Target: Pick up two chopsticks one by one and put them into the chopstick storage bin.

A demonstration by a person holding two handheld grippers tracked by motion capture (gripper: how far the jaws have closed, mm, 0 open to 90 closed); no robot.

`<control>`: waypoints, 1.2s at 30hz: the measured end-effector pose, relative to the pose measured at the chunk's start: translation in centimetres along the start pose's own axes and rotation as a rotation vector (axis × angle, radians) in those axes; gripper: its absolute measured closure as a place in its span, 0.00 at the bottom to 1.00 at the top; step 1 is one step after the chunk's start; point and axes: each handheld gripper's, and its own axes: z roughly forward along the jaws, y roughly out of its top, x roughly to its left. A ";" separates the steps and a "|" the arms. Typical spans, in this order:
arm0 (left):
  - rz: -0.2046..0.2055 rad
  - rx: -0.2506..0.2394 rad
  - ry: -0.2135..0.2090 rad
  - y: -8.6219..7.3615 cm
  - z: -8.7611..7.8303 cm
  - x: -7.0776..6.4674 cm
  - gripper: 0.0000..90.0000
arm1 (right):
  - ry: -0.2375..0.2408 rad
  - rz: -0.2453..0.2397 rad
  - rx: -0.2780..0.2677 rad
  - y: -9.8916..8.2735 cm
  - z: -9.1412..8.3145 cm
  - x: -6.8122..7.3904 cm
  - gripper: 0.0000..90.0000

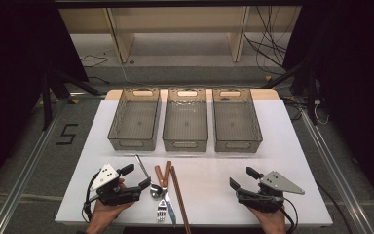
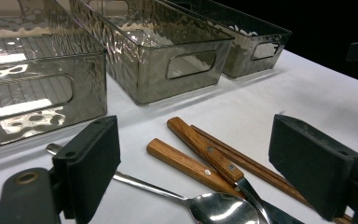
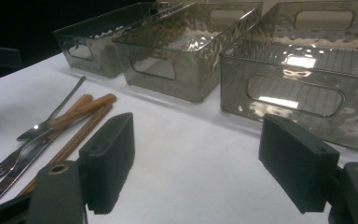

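Both grippers are resting wide-fingered on the desk (image 1: pixel 282 141): the left gripper (image 1: pixel 136 177) beside the cutlery pile (image 1: pixel 165 190), the right gripper (image 1: pixel 241 178) apart, likely readying to sort into three bins (image 1: pixel 185 119).

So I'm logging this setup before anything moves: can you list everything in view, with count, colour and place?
Bins: three, smoky clear plastic, empty, side by side across the far half of the table.
Spoon: one, silver, near edge left of centre, bowl toward the person.
Fork: one, silver with wooden handle, right of the spoon.
Knife: one, silver blade with wooden handle, crossing the fork.
Chopsticks: a brown wooden pair, right of the knife.
Table: one, white top.
Shelf unit: one, pale wood, beyond the table.
Left gripper: black, open, beside the spoon.
Right gripper: black, open, near right.
Hands: two, holding the grippers.
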 end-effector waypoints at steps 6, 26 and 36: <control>0.001 0.000 0.002 0.0 0.0 0.0 0.18 | -0.019 -0.021 0.041 0.3 0.3 0.9 0.31; 0.005 0.003 0.012 0.0 0.0 0.1 0.18 | 0.125 -0.156 0.277 0.9 4.0 8.9 0.33; 0.002 0.004 0.012 0.0 0.0 0.1 0.18 | 0.144 -0.226 0.418 0.3 6.7 11.4 0.34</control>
